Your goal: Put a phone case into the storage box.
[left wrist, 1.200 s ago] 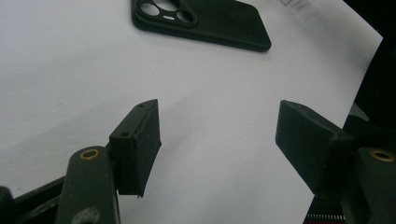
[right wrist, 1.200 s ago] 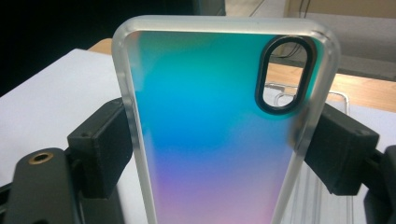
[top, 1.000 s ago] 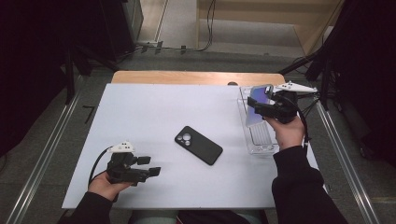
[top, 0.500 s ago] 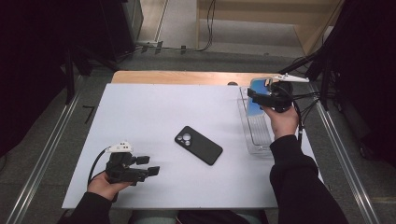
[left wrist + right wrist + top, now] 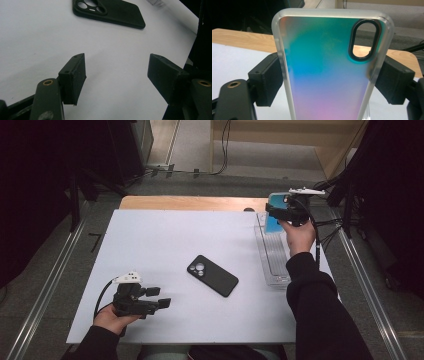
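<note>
holding iridescent translucent phone case (image 5: 329,72) clamped in my right gripper (image 5: 332,82) | keep squeeze gentle, level | left gripper (image 5: 116,75) jaws apart, idle

A black phone (image 5: 212,275) is seen lying camera side up near the middle of the white desk (image 5: 150,240). A clear plastic tray (image 5: 272,255) is set along the desk's right edge, well apart from the phone.
</note>
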Motion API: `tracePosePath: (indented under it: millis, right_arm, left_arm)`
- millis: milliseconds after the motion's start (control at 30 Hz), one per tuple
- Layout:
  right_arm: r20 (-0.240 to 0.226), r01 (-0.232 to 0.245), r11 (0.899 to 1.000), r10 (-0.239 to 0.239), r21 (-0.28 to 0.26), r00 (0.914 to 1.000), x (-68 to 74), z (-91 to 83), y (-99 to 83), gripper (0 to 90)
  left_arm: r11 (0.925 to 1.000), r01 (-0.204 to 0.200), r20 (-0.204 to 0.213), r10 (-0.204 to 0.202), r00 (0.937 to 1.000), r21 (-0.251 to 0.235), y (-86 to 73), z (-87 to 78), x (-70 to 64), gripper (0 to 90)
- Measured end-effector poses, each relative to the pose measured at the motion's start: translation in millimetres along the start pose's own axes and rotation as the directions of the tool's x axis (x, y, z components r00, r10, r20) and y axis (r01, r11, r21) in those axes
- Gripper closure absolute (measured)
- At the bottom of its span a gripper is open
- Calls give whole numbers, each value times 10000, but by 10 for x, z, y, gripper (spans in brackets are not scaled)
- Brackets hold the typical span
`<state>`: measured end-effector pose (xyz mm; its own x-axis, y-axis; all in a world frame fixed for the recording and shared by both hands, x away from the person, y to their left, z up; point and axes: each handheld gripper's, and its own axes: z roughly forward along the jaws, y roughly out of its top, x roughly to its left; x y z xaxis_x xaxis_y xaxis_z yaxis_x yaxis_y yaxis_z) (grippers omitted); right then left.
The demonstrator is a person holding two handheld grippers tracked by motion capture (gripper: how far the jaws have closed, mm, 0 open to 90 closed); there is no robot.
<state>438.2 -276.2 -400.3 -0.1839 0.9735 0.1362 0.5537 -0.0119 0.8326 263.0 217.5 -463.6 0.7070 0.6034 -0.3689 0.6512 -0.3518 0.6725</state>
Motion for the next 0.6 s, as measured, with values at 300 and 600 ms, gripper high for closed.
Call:
tracePosePath:
  millis: [300,600]
  right_arm:
    - [342,-95,9999,98,-88,9994,-77,191,102,149]
    - [443,-194,9994,206,-286,9988,-123,414,98,149]
  left_arm:
    - [10000,37,-30,-38,10000,-73,-5,-7,4,308]
    - [10000,22,-115,-22,9999,-7,-11,-3,9,308]
